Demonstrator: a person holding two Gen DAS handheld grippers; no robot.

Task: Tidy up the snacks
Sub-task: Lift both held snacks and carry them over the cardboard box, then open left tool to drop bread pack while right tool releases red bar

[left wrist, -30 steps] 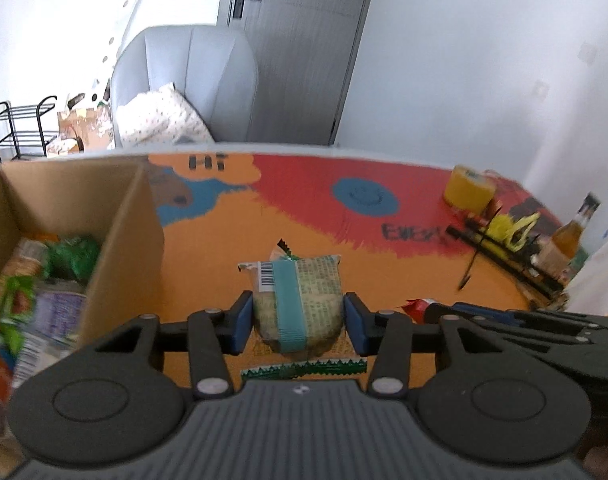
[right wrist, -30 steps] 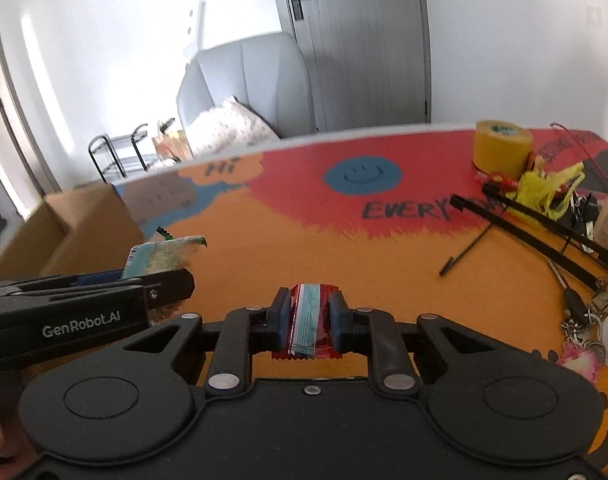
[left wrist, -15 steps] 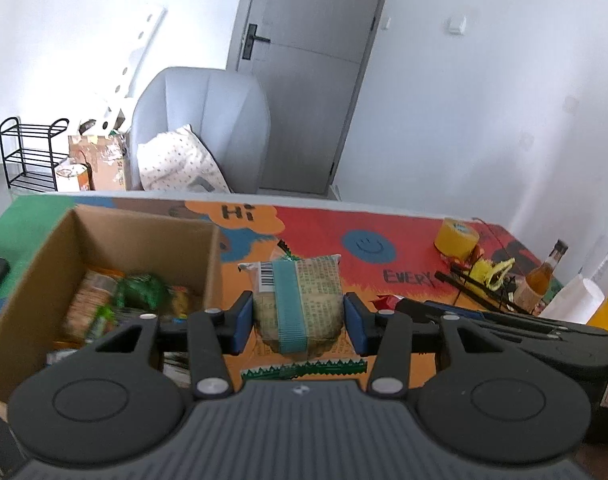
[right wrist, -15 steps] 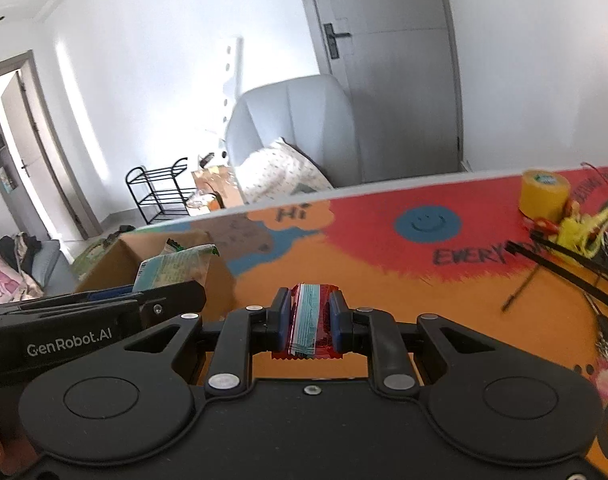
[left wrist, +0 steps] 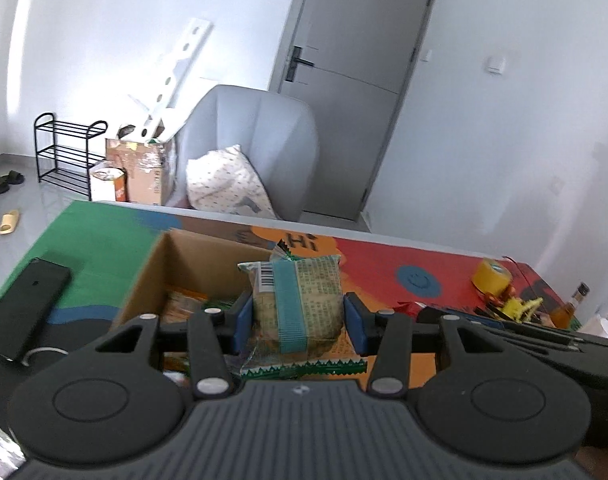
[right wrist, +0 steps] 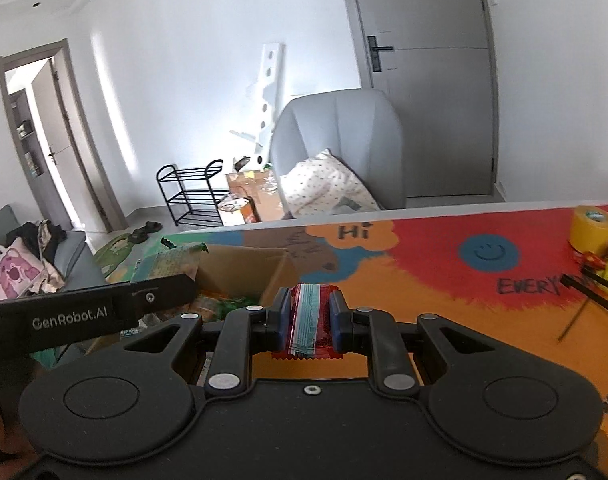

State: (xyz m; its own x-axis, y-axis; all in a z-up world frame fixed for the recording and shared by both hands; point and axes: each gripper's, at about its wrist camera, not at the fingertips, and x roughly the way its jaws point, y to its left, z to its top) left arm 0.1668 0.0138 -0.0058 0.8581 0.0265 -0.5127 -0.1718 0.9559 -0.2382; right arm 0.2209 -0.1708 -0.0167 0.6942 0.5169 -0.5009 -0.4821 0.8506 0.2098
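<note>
A: Two snacks are being carried at once. A green packet [left wrist: 297,300] with a teal band is clamped between the jaws of the left gripper [left wrist: 297,318], and it is seen hanging in front of the open cardboard box [left wrist: 151,280].

B: And on the other side, a thin red packet [right wrist: 310,322] is pinched in the right gripper [right wrist: 310,320], the jaws drawn in narrow around it. It is held above the orange part of the worktop [right wrist: 444,300], just right of the box.

A: So how much is judged done? Several wrappers, orange and green, are already seen lying in the box, so part of the sorting looks finished. Neither carried packet has been let go yet.

B: What is left, then, would be two drops into the box. No loose snacks are made out on the bare worktop in these views, though its near side is hidden by the gripper bodies.

A: Around the box: a black phone [left wrist: 23,312] with a cable lies near left on the green area. Far right, a yellow tape roll [right wrist: 592,228], black rods [right wrist: 592,292], something yellow and a small bottle [left wrist: 568,304] are clustered.

B: None of that stands in the path. The real crowding is judged to be between the grippers themselves, which are side by side at the box's right wall; that wall would need to be cleared by the red packet.
</note>
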